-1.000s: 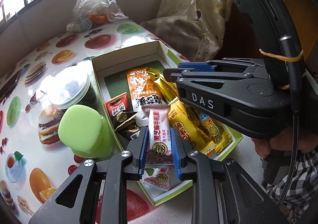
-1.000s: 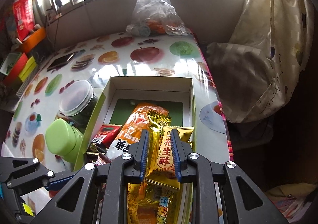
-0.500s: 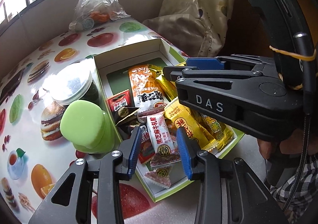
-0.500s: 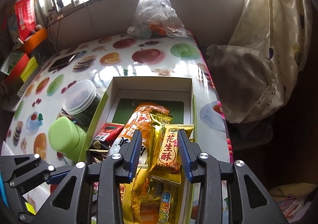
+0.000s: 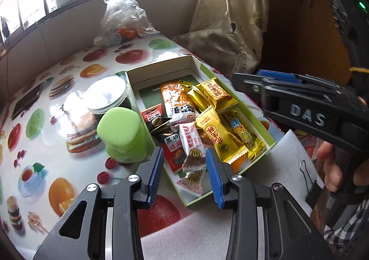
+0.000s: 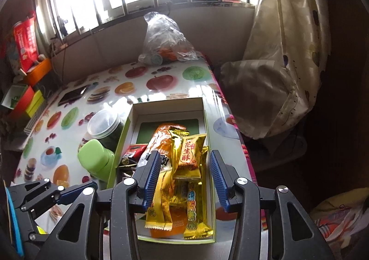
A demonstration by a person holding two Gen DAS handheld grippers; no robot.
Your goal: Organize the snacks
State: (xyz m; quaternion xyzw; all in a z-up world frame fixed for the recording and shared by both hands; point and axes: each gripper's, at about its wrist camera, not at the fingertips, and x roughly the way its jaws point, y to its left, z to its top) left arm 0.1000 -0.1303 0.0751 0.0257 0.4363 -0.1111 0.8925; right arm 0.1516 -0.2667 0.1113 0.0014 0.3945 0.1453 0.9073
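The snacks are seen collected in the open box (image 5: pixel 161 68), which stands on the desk (image 5: pixel 69 144) with the fruit-pattern cover. Inside it are laid an orange packet (image 5: pixel 177 101), two yellow peanut bars (image 5: pixel 215 94), a gold bar with blue letters (image 5: pixel 242 133), a white-and-red sesame bar (image 5: pixel 192 142), and some small dark and red pieces (image 5: pixel 153 116) at the left wall.

The left tool (image 5: pixel 185 175) is held above the near end of the box. Its jaws are spread, and nothing is pinched by them; the sesame bar is only seen between them, lying in the box. The right tool (image 6: pixel 184 179) is held over the yellow bars (image 6: pixel 190 154). Its jaws are opening at this moment, and the packets below are not pressed by the pads.

As it can be judged, the task is far advanced: no loose snack is noticed on the desk. Beside the box only a green container (image 5: pixel 122 135), a jar with a white lid (image 5: pixel 107 95) and a plastic bag (image 5: pixel 124 20) near the window are found. It cannot be told whether these must be sorted too. What may be left is to straighten the packets, which lie crossed over each other.
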